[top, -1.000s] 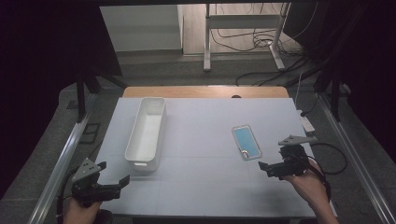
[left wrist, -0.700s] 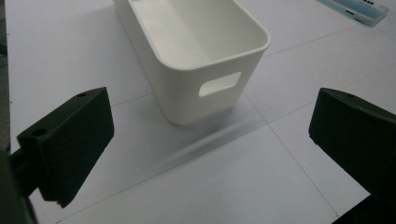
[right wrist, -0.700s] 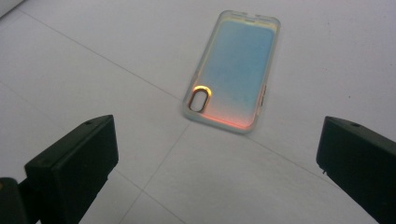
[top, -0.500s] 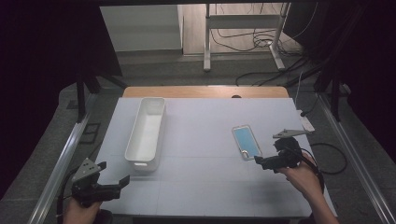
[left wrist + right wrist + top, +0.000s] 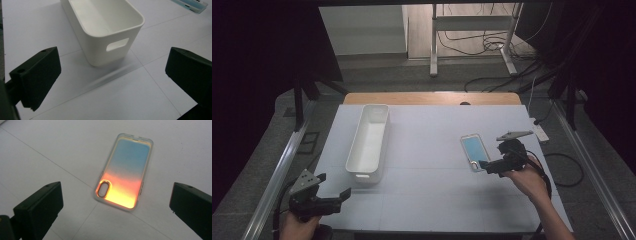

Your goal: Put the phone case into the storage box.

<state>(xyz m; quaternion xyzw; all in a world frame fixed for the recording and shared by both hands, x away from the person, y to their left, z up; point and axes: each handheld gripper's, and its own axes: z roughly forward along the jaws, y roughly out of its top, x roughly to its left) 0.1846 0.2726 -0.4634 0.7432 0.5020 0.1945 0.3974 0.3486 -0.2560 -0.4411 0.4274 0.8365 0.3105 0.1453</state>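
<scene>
Right tongs (image 5: 486, 165) agape, jaws wide, hovering just above phone case (image 5: 124, 171) lying flat on white table (image 5: 432, 150), right of centre; nothing gripped. Case iridescent blue to orange, camera cut-out toward tongs. Left tongs (image 5: 339, 196) also agape, empty, near table's front-left edge, pointing at white bin (image 5: 105, 27) w/ handle slot.

Overhead camera faces forward across my table (image 5: 432, 195); my gripper cameras look closely down at the bin (image 5: 105, 27) and phone case (image 5: 125, 170).
</scene>
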